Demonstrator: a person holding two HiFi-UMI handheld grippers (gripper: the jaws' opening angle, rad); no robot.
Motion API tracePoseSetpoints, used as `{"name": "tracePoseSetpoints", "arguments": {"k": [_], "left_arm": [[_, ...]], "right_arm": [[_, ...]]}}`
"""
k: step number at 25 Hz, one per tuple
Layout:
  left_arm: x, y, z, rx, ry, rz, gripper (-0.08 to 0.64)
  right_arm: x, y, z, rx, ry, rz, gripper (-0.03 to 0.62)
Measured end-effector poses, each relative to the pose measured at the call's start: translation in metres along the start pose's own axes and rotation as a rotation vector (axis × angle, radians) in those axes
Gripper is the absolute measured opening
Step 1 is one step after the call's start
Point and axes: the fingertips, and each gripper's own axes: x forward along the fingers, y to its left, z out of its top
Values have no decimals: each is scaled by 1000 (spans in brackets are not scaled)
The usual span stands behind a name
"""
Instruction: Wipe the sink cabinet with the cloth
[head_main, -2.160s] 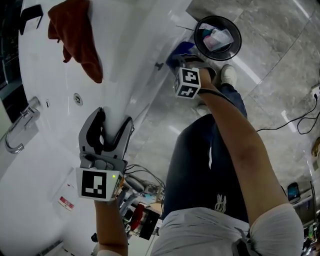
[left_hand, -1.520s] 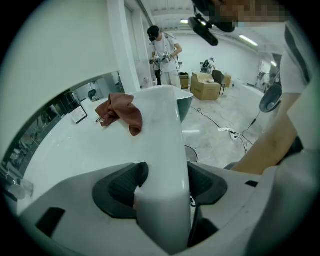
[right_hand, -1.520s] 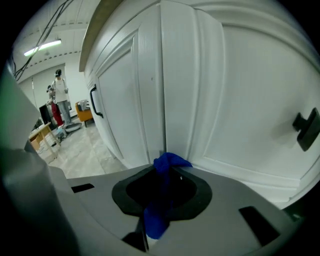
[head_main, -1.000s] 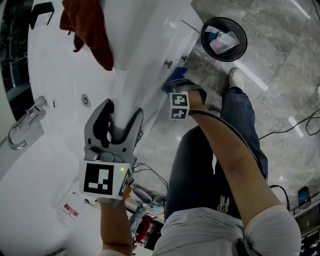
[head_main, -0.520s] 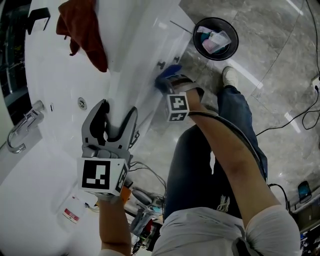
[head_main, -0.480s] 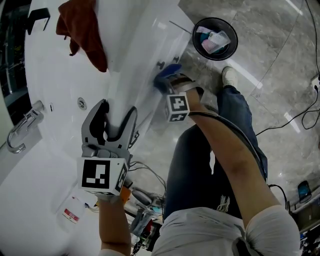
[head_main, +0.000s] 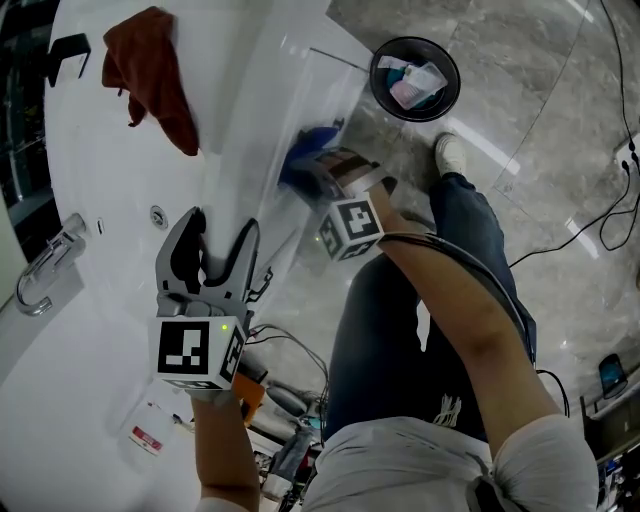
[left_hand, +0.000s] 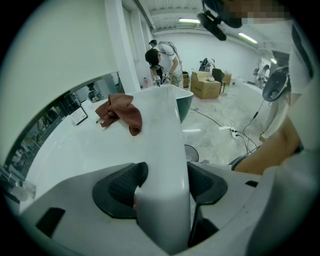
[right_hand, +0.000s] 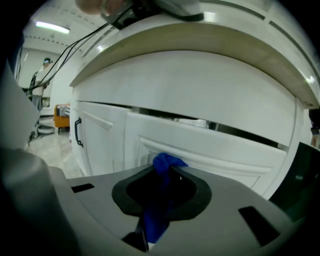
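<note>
A grey marble floor (head_main: 520, 110) runs along the right, with a bin (head_main: 414, 79) at the far end. A white counter (head_main: 110, 180) fills the left. On it, a red-brown rag (head_main: 150, 75) lies at the far end and a faucet (head_main: 42, 270) stands at the left edge.

The left gripper (head_main: 205, 258) sits at the counter's near-right edge. Its jaws are spread and straddle the rim (left_hand: 165, 165), with a pad close on either side.

The right gripper (right_hand: 162, 172) reaches down to the cabinet (right_hand: 100, 135) below the counter. Its jaws are pinched on a blue cloth (right_hand: 164, 162), and a bunched tip pokes out toward a door panel right of the handle (right_hand: 78, 131). In the head view the cloth (head_main: 305, 150) is against the cabinet front, just under the counter's overhang.

This looks like the wiping step itself, with the cloth at or very near the door. The next move likely calls for pressing the cloth flat to the panel and sweeping it along the face. The pinch must stay firm so the cloth does not slip out.
</note>
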Motion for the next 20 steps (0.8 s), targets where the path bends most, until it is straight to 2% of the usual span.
{"name": "tracePoseSetpoints", "arguments": {"k": [5, 9, 11, 15, 17, 20], "left_arm": [[0, -1, 1, -1, 1, 1, 272], [0, -1, 1, 1, 1, 0, 272], [0, -1, 0, 1, 1, 0, 272], [0, -1, 0, 0, 1, -2, 272], [-1, -1, 1, 0, 0, -3, 272], [-1, -1, 1, 0, 0, -3, 272]], "right_arm": [[-13, -42, -4, 262, -53, -72, 57], [-18, -63, -9, 471, -104, -66, 57], [-18, -71, -14, 618, -140, -58, 57], [-22, -104, -39, 981, -221, -73, 57], [-24, -119, -50, 1061, -235, -73, 57], [-26, -136, -63, 1110, -248, -116, 57]]}}
